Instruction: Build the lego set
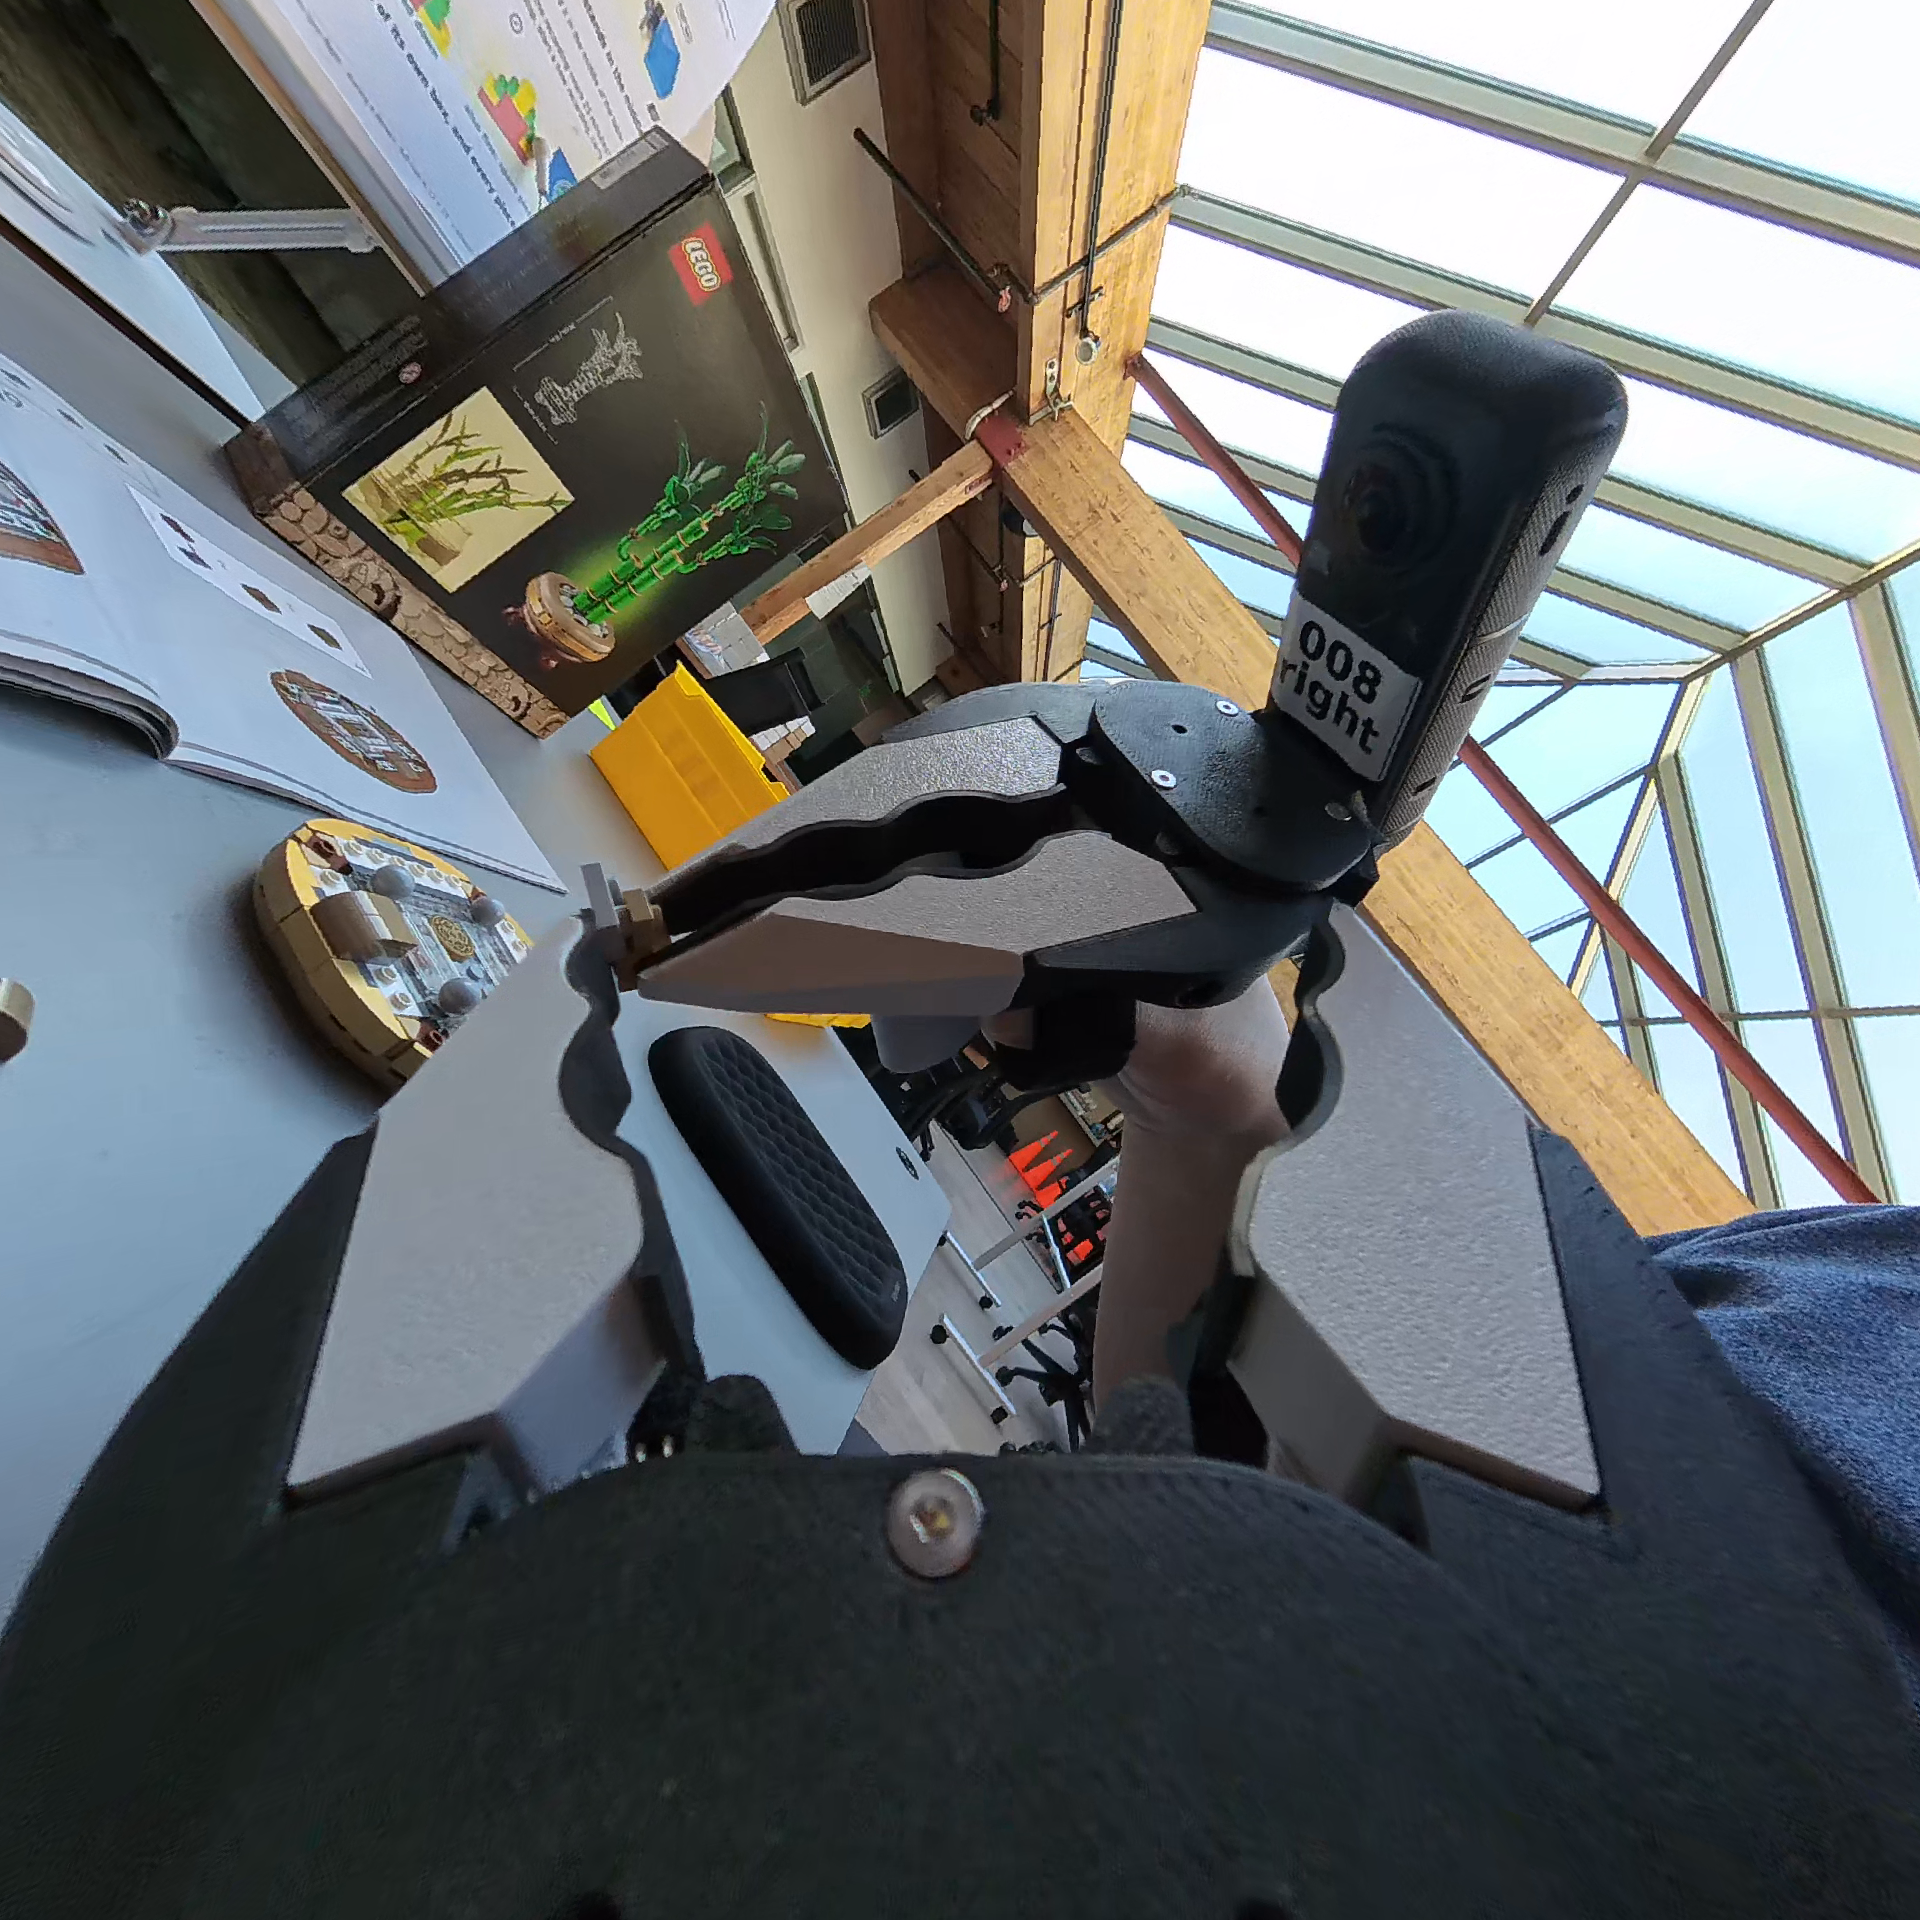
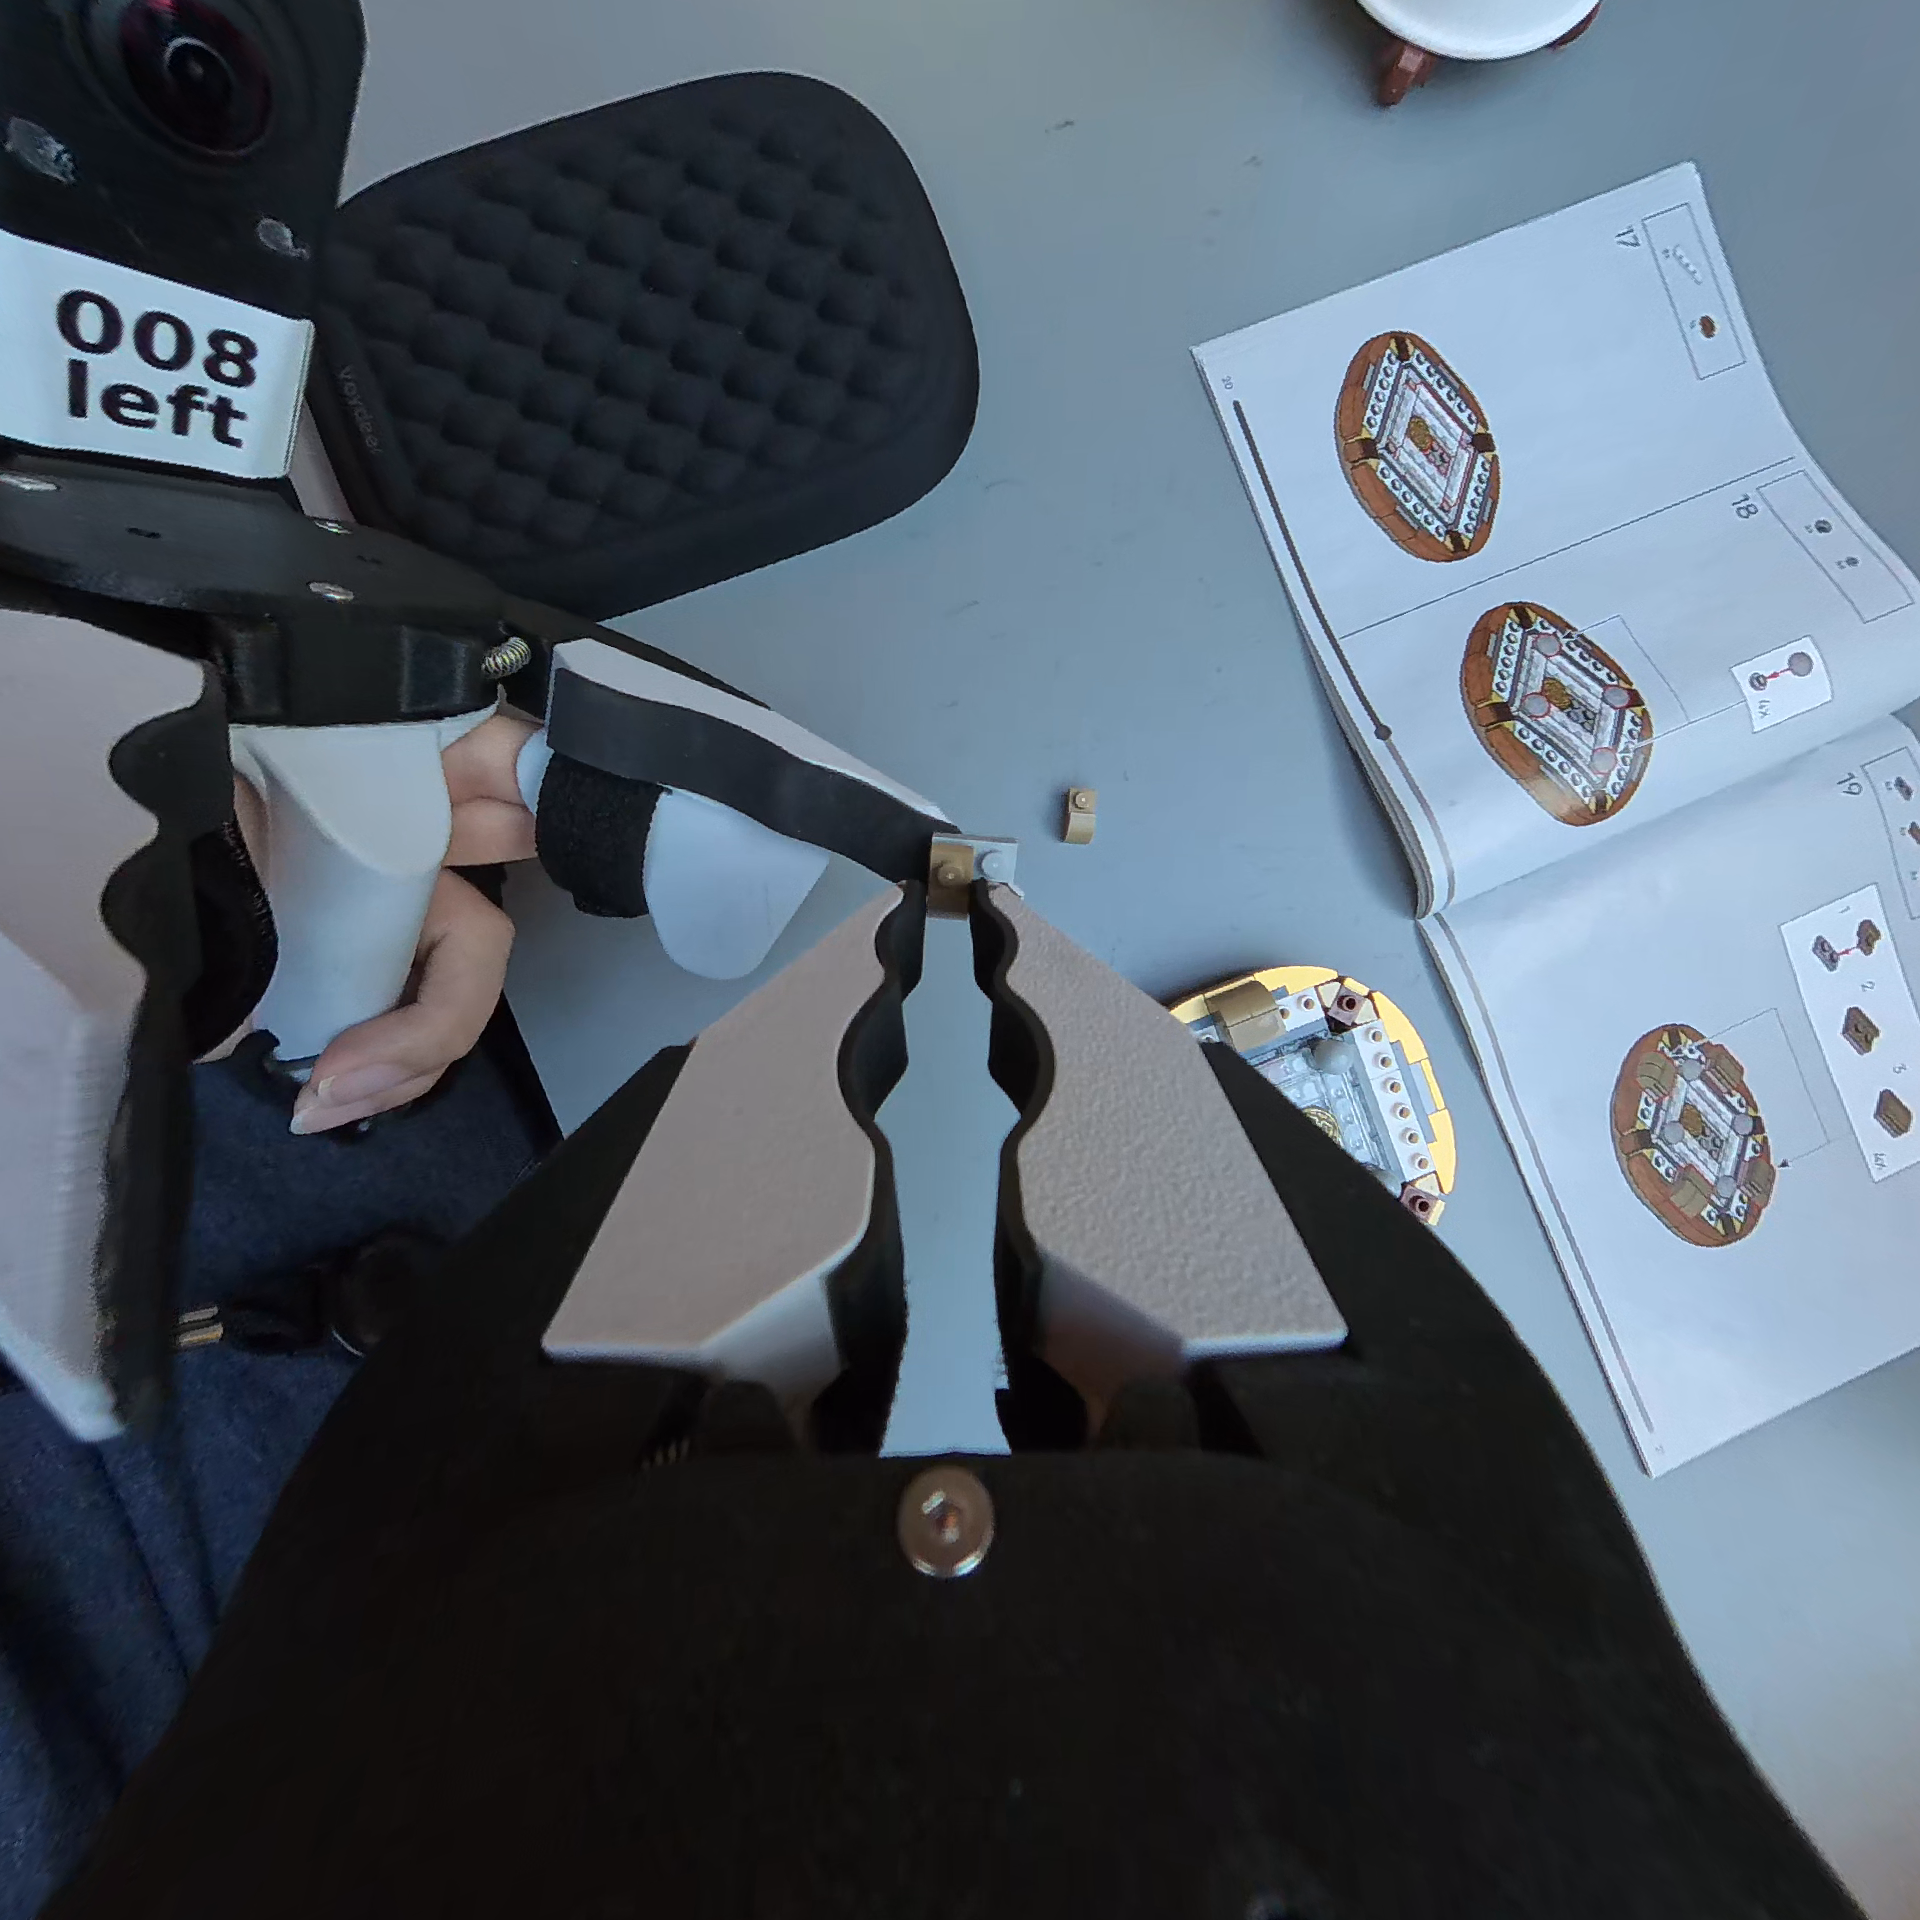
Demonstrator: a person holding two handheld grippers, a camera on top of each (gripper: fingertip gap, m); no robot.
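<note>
right gripper: its tips were pinched on a small tan and grey piece, blocked at 12 o'clock by the left gripper's finger touching that piece.
open table: bare grey surface lay from 12 to 1 o'clock of the tips.
loose tan piece: lay alone near the tips at 2 o'clock.
round build: sat close at 4 o'clock, partly under the right finger.
open booklet: filled the 2 to 4 o'clock side.
black pad: covered 10 to 11 o'clock.
lego box: stood upright past the booklet in the left wrist view.
yellow bin: stood just beside the box.
</note>
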